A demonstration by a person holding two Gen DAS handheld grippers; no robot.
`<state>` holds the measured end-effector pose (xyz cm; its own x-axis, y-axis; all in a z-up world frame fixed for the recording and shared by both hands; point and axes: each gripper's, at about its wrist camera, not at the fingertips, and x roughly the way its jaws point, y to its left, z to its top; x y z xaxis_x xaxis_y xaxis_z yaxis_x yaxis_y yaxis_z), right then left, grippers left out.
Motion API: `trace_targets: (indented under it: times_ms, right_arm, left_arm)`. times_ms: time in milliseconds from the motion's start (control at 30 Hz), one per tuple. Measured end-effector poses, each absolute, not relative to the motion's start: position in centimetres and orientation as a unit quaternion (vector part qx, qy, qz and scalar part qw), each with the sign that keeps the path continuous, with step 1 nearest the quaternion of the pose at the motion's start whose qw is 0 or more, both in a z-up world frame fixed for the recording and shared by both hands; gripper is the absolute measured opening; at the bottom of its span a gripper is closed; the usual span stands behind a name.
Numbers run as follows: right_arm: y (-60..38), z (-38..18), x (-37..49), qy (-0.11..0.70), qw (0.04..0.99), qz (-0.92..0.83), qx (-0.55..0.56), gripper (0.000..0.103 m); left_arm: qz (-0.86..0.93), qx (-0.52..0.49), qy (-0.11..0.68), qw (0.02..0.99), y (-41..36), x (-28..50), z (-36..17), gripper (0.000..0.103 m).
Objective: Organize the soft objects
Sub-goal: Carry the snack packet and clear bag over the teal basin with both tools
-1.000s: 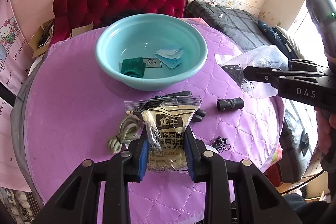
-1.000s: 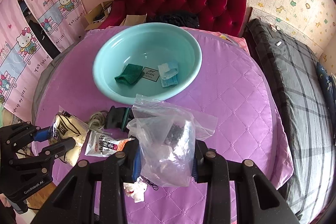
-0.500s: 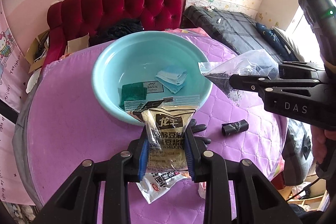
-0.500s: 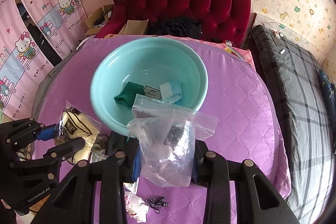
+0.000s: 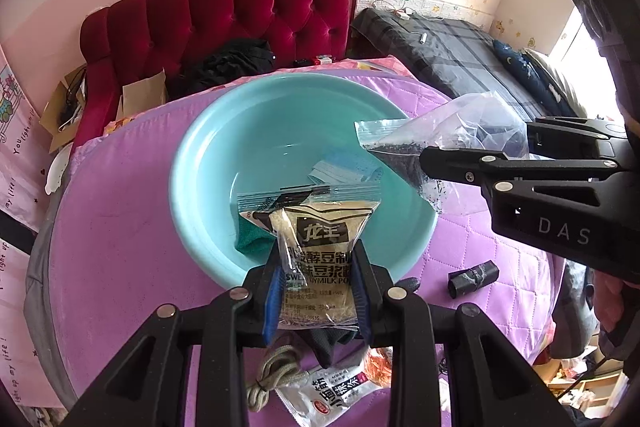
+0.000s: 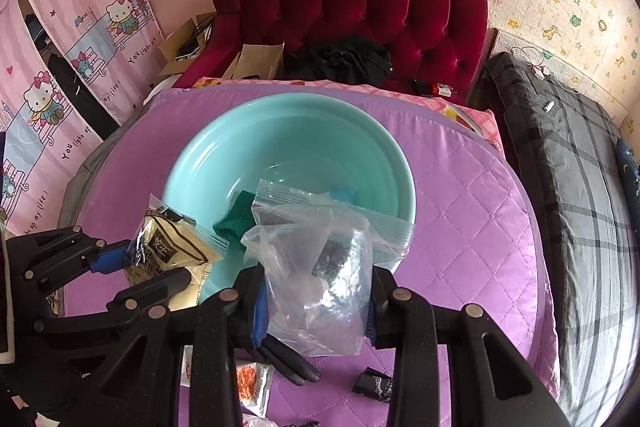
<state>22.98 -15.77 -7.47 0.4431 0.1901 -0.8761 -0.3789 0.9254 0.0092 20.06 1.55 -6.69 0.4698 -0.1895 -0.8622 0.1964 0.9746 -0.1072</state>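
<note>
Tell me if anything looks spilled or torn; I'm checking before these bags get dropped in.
Nothing stands out. The soy milk powder bag in the left gripper and the clear zip bag in the right gripper look intact, with no powder on the purple cover or in the basin.

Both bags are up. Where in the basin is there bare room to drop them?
The teal basin has bare floor at its far side, beyond the green cloth and blue mask. The near edge of the purple table is crowded with packets, cord and a glove.

Turquoise basin [image 6: 192, 163] on quilted purple cover [image 6: 472, 211]; dark red sofa [image 6: 352, 3]
</note>
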Motion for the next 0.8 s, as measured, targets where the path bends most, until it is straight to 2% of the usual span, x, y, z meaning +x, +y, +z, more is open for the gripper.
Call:
trace_targets:
  times_ms: [800]
  right_arm:
    - [-13.8, -13.9, 31.0, 0.526, 0.833, 0.158, -0.069, 0.039]
  left_arm:
    - [-0.101, 0.007, 0.525, 0.845, 2.7, 27.4, -13.1, 0.033]
